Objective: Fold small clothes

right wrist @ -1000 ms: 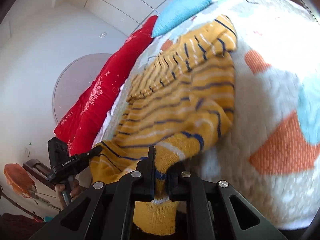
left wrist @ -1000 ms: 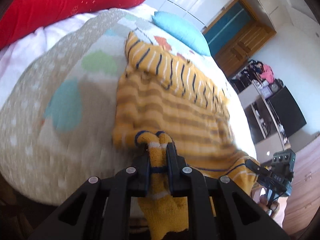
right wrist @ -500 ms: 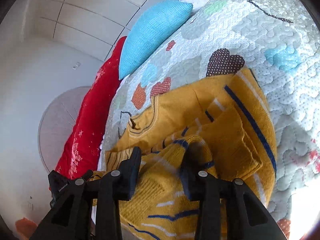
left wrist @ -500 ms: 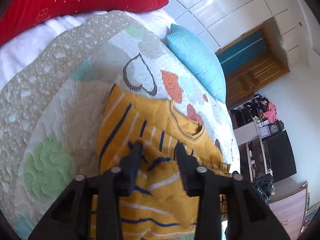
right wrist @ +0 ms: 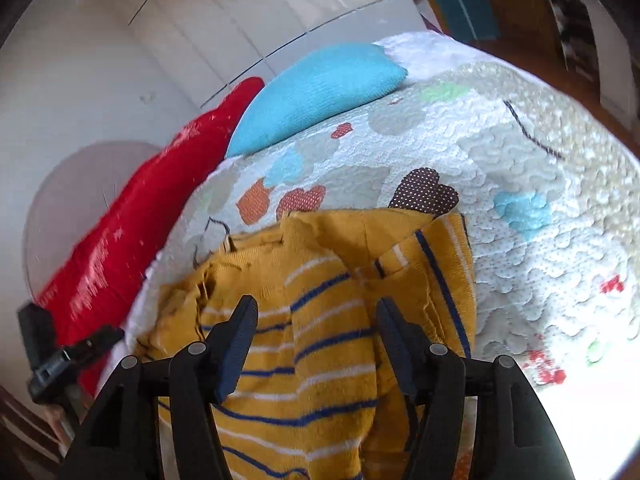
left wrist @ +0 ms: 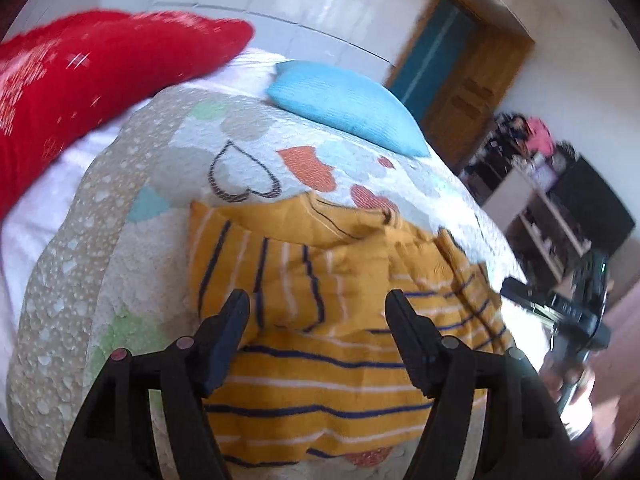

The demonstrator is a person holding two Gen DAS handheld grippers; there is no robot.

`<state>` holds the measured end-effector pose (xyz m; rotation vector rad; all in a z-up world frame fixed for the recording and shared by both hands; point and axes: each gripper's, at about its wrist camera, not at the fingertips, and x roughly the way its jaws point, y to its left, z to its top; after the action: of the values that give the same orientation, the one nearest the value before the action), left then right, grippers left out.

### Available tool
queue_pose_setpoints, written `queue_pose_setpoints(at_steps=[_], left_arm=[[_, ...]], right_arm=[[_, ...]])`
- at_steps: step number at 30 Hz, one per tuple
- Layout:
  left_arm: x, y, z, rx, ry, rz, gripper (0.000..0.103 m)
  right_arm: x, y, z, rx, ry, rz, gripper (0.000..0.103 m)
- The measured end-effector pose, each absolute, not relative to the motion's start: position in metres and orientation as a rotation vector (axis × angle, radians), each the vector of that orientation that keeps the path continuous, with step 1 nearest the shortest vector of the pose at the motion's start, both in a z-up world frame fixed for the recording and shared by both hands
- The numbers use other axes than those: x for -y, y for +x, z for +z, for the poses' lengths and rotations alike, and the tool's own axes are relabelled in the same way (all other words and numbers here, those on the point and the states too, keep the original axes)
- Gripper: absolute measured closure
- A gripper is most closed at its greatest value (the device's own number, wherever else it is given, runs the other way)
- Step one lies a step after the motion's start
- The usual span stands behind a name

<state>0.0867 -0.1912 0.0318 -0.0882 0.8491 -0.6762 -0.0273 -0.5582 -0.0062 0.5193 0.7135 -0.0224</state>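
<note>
A yellow striped sweater (left wrist: 320, 320) lies folded over on the heart-patterned quilt (left wrist: 248, 140) of the bed, below the blue pillow (left wrist: 344, 108) and the red pillow (left wrist: 92, 72). The left gripper (left wrist: 318, 308) hangs above its lower half. Its jaws have just been opening and now stand wide, and nothing is gripped between them. The right gripper (right wrist: 314, 316) is also above the sweater, with jaws just opened wide, and the pads do not press the knit.
</note>
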Motion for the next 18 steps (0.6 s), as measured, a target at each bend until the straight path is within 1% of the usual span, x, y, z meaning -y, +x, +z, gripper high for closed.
queue_pose_setpoints(at_steps=[3,6,10,14,15,18], left_arm=[[0.224,0.064,0.027,-0.826,0.041,-0.779,0.034],[0.253,0.074,0.007,-0.888,0.093,-0.791,0.034],[0.264,0.128,-0.024,-0.930,0.142,-0.605,0.034],[0.246,0.183,-0.029,-0.872,0.143,-0.384,0.034],[0.241,0.195,-0.031,-0.877,0.133,-0.355,0.034],[0.226,0.225,-0.044,-0.944,0.113,-0.289,0.034]], right_arm=[[0.525,-0.028,-0.004,-0.727,0.383,0.045,0.037],[0.500,-0.003,-0.015,-0.787,0.358,0.131,0.037],[0.492,0.047,-0.042,-0.874,0.276,0.054,0.037],[0.517,0.076,-0.044,-0.858,0.286,-0.049,0.039],[0.524,0.080,-0.041,-0.844,0.288,-0.082,0.038],[0.550,0.092,-0.043,-0.842,0.307,-0.196,0.038]])
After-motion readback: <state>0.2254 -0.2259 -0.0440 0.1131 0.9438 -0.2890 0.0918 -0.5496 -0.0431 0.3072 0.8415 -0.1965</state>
